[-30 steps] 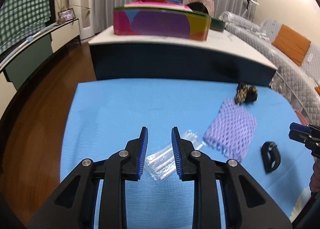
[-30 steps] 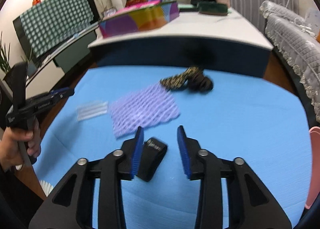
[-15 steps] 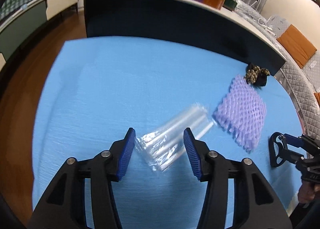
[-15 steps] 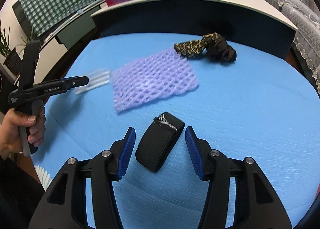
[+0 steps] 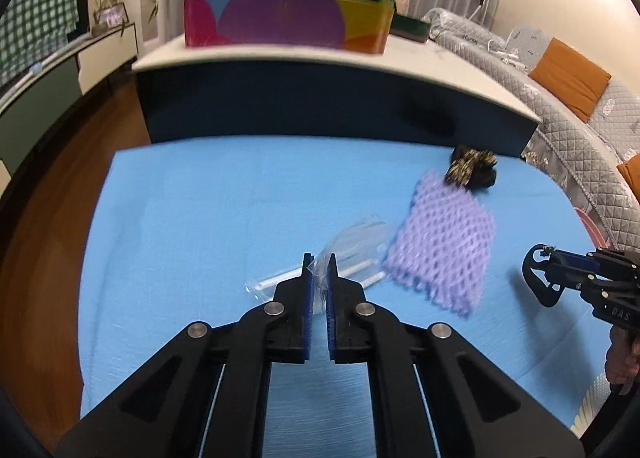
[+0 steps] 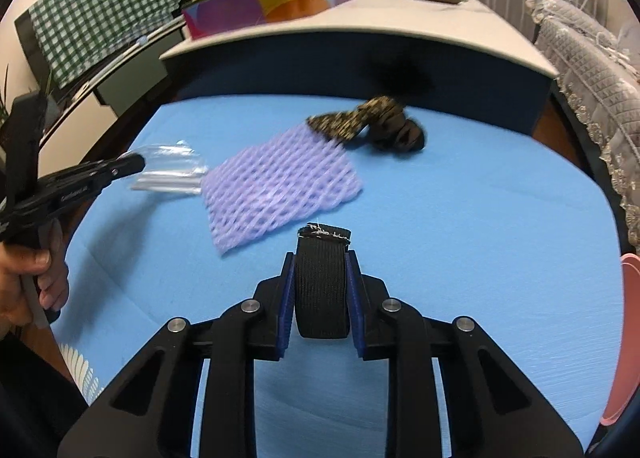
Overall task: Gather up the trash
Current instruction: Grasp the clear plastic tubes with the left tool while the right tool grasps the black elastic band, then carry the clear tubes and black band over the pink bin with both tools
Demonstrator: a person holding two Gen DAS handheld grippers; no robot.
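On the blue table cover (image 5: pixel 200 218) my left gripper (image 5: pixel 319 266) is shut on the near end of a clear plastic wrapper (image 5: pixel 356 246), which bunches up between the pads. The right wrist view shows that left gripper (image 6: pixel 136 162) on the wrapper (image 6: pixel 172 170) at the left. My right gripper (image 6: pixel 320 258) has its jaws closing, and the pads press on a black elastic band (image 6: pixel 322 286). From the left wrist view the band (image 5: pixel 538 278) hangs at the right. A purple foam net (image 5: pixel 444 250) (image 6: pixel 276 186) lies between them. A black and gold cloth clump (image 6: pixel 376 126) sits behind it.
Behind the blue cover stands a dark-sided, white-topped table with a colourful box (image 5: pixel 284 22). A quilted grey sofa (image 5: pixel 580 130) runs along the right. A pink bin rim (image 6: pixel 628 338) shows at the right edge. Wooden floor lies to the left.
Both grippers stood open around their items half a second ago; now the left has closed on the plastic wrapper and the right on the black band. Both views have tilted up.
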